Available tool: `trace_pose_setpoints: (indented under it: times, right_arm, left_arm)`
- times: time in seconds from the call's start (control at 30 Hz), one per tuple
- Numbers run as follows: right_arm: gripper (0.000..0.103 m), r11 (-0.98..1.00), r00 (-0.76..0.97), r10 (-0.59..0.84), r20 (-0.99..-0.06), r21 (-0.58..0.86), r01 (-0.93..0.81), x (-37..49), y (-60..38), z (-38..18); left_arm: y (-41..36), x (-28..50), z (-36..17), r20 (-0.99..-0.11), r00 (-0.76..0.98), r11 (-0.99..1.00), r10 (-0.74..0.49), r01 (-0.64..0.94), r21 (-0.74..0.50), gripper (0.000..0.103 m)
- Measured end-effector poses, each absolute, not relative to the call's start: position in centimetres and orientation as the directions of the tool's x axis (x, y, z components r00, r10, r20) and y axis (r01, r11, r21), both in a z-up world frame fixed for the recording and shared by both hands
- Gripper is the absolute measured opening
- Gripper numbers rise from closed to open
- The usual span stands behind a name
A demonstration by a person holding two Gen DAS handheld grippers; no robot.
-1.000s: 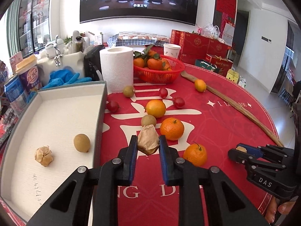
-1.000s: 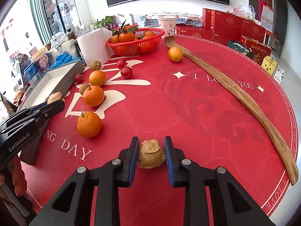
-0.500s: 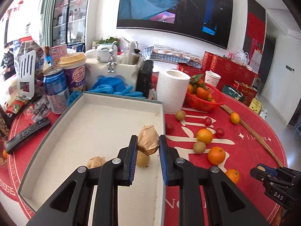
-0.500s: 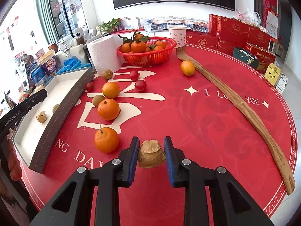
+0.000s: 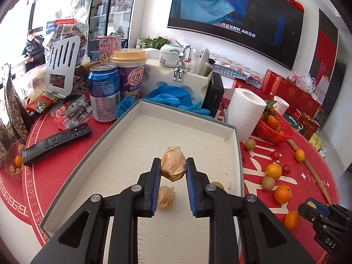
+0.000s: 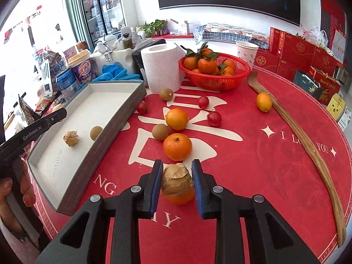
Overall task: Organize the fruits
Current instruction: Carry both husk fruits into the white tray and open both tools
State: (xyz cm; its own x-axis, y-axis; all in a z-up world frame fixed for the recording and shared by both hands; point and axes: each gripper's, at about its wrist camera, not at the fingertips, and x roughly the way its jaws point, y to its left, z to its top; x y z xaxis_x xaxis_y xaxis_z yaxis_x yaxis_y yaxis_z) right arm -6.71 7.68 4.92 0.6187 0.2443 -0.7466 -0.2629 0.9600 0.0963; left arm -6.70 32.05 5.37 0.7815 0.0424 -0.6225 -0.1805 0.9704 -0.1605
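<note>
Above the shallow grey tray point(image 5: 123, 118), the left gripper point(image 5: 171, 170) carries a papery brown husked fruit point(image 5: 173, 164), its jaws nearly closed and pressing on the fruit from both sides. On the tray floor below lie a second husked fruit point(image 5: 166, 197) and a small round brown fruit point(image 5: 217, 185), the latter partly hidden by the right-hand jaw. In the right wrist view these two items point(image 6: 70, 138) point(image 6: 96, 132) lie near each other and apart, in the near half of the tray point(image 6: 132, 101).

Over the red table point(image 6: 253, 154), the right gripper point(image 6: 177, 178) carries another husked fruit point(image 6: 177, 180) in the same manner: jaws almost shut, clamped on its sides. An orange point(image 6: 180, 197) on the table shows directly beneath it in this view.

Loose fruit lies on the table beside the tray: two more oranges point(image 6: 177, 147) point(image 6: 177, 119), a brown fruit point(image 6: 160, 131) between them, another brown fruit point(image 6: 166, 94) near the paper roll point(image 6: 161, 68), three small red fruits point(image 6: 213, 118) point(image 6: 203, 101) point(image 6: 142, 107), and a yellow-orange fruit point(image 6: 263, 102) touching a long wooden stick point(image 6: 308, 149). A red basket point(image 6: 220, 81) of leafy oranges stands behind, next to the paper roll.

Beyond the tray's far side: blue gloves point(image 5: 176, 98), a blue can point(image 5: 104, 92), a lidded cup point(image 5: 129, 74), a remote control point(image 5: 56, 142).
</note>
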Motion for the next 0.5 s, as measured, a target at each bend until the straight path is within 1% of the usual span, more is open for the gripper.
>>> trace_pose_setpoints:
  times: [0.5]
  right_arm:
    - [0.028, 0.897, 0.556, 0.353, -0.753, 0.104, -0.430, -4.1, 15.0, 5.5]
  left_arm:
    - [33.9, -5.3, 2.4, -0.727, 0.683, 0.951, 0.071, -0.267, -0.157, 0.024]
